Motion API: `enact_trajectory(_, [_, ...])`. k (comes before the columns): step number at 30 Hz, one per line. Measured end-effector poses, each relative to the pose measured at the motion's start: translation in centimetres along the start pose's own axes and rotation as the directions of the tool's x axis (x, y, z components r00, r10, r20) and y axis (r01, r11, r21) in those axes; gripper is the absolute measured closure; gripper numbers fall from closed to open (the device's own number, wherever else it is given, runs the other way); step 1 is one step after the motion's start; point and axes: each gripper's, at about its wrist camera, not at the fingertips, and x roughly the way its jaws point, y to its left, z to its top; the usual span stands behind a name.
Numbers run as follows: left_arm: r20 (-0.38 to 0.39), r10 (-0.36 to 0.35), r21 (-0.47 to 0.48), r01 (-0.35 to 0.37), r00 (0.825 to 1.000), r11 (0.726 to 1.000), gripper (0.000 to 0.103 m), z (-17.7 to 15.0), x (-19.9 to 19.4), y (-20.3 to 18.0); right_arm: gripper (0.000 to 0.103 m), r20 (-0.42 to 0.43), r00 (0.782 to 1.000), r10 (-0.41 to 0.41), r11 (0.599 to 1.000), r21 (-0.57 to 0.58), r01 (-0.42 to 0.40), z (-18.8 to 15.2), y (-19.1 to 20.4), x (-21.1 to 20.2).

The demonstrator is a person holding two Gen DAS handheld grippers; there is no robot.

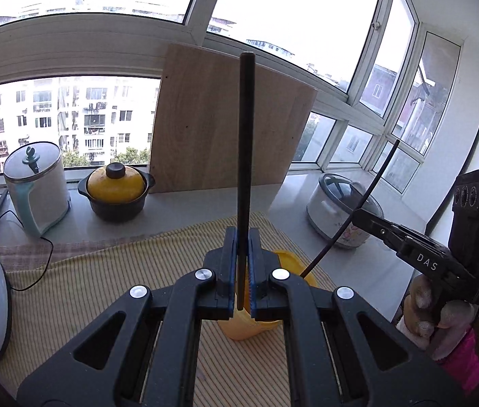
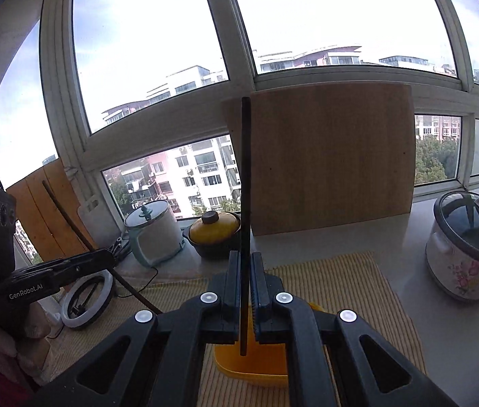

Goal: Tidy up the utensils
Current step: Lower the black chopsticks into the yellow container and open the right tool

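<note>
Two dark chopsticks are up in the air, one in each of your grippers. Your left gripper (image 1: 243, 271) is squeezed tight on one chopstick (image 1: 245, 156). It stands almost straight up, and its bottom tip hangs just over the yellow holder (image 1: 256, 325). Your right gripper (image 2: 245, 291) is squeezed tight on the other chopstick (image 2: 245, 203). That one stands straight up too, with its low end right above the same yellow holder (image 2: 253, 359).

From the left camera, you can see the right gripper's chopstick leaning, with its thin tip pointing down at the holder's rim. From the right camera, the left gripper's stick leans the other way, and its tip is down near the holder too.

So the holder sits right under both sticks. The long way of each stick goes up and down, and the hole is below. Both hands look about the same closeness to it. I think your next move is to go down, one stick first, so they do not bump.

The holder stands on a yellow striped cloth (image 1: 120, 271). Farther back are a yellow-lidded clay pot (image 1: 116, 186), an electric kettle (image 1: 37, 186), a wooden cutting board (image 1: 226, 118) leaning on the window, and a rice cooker (image 2: 470, 261).
</note>
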Motion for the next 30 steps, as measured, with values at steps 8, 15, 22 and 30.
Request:
enact_trajectory(8, [-0.034, -0.022, -0.002, 0.022, 0.999, 1.000, 0.100, 0.1, 3.6, -2.0, 0.100, -0.040, 0.999, -0.037, 0.999, 0.037, 0.038, -1.1, -2.8, 1.2])
enact_trajectory(15, [-0.100, -0.008, -0.008, 0.007, 0.995, 1.000, 0.100, -0.7, 7.3, -2.6, 0.100, -0.075, 0.996, -0.039, 0.998, 0.044, 0.042, -2.4, -3.5, 2.0])
enact_trajectory(22, [-0.166, 0.019, -0.007, -0.020, 0.986, 1.000, 0.100, -2.5, 10.2, -2.9, 0.100, -0.108, 0.994, -0.036, 0.998, 0.037, 0.041, -3.5, -3.4, 2.9])
enact_trajectory(30, [-0.210, 0.024, -0.016, -0.028, 0.977, 0.999, 0.100, -3.9, 11.4, -2.6, 0.100, -0.149, 0.988, -0.032, 0.998, 0.042, 0.038, -5.1, -3.3, 4.0])
